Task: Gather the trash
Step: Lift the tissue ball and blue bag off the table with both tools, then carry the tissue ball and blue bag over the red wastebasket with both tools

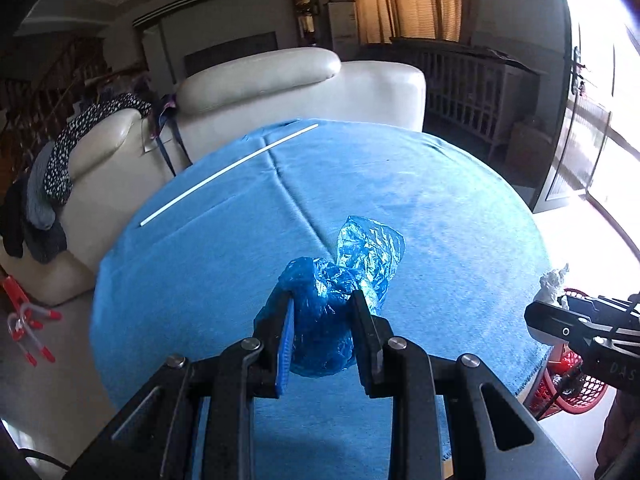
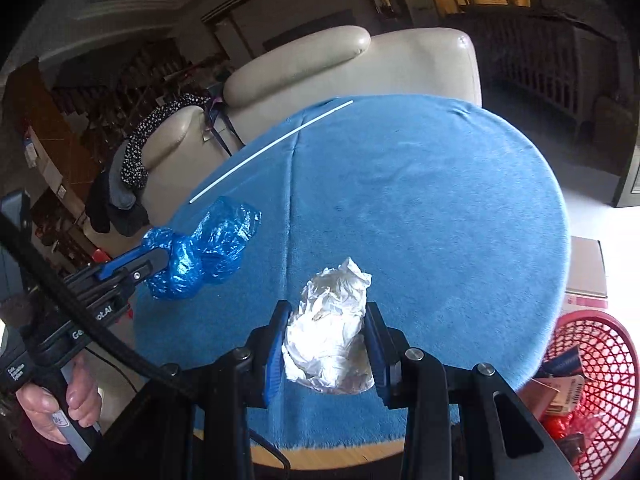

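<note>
While each gripper clamps its own piece of trash, parts of both bundles stay hidden behind the jaws.

Left gripper (image 1: 320, 320) holds a crumpled blue plastic bag (image 1: 332, 300) between narrow jaws, its long end reaching forward past the fingertips. Right gripper (image 2: 326, 344) pinches a crumpled white paper wad (image 2: 332, 328), tip pointing forward. Its underside is hidden. A red basket (image 2: 600, 380), cut off by the frame edge, sits right of those jaws.

Right tool (image 2: 326, 344) clamps crumpled white paper (image 2: 330, 344) above blue-covered table (image 2: 440, 200).
</note>
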{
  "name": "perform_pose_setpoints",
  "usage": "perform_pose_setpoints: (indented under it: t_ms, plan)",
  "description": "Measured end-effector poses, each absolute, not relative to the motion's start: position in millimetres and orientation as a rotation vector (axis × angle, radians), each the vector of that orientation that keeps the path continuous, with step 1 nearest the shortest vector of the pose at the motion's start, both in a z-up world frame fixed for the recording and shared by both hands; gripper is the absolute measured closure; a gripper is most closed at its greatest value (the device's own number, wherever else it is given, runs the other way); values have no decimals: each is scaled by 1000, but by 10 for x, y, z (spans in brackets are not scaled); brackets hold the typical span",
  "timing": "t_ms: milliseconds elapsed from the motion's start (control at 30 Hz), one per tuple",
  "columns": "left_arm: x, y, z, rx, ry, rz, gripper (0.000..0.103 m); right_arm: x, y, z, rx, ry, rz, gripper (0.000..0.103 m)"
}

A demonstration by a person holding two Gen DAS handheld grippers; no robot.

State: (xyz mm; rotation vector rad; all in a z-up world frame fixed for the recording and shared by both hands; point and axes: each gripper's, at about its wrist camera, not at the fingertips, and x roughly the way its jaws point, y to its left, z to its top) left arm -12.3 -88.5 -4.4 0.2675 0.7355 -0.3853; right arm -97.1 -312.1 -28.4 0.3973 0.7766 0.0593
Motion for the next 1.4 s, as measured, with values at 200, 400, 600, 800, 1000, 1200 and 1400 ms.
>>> perform_pose_setpoints:
  t_ms: [200,400,600,800,1000,1200,1400]
  plan:
    - [-250,-1026,-24,293,726,-401,75,-1176,-3238,-282,414,759,38,64]
    - [-314,-1132,-23,314,724,-408,75,-1269,-3339,-273,435,745,28,64]
    - [-368,-1205,-9,331,719,-414,75,-1314,-3376,-269,449,736,26,64]
    - [-408,-1258,6,348,710,-424,75,-1359,-3407,-273,459,732,23,64]
    - [-447,-1322,6,363,709,-434,75,-1426,-3450,-279,469,726,16,64]
    - [-474,-1387,7,377,708,-446,75,-1471,-3492,-272,481,725,5,64]
    - [-513,-1460,8,392,705,-460,75,-1530,-3561,-275,493,720,-3,64]
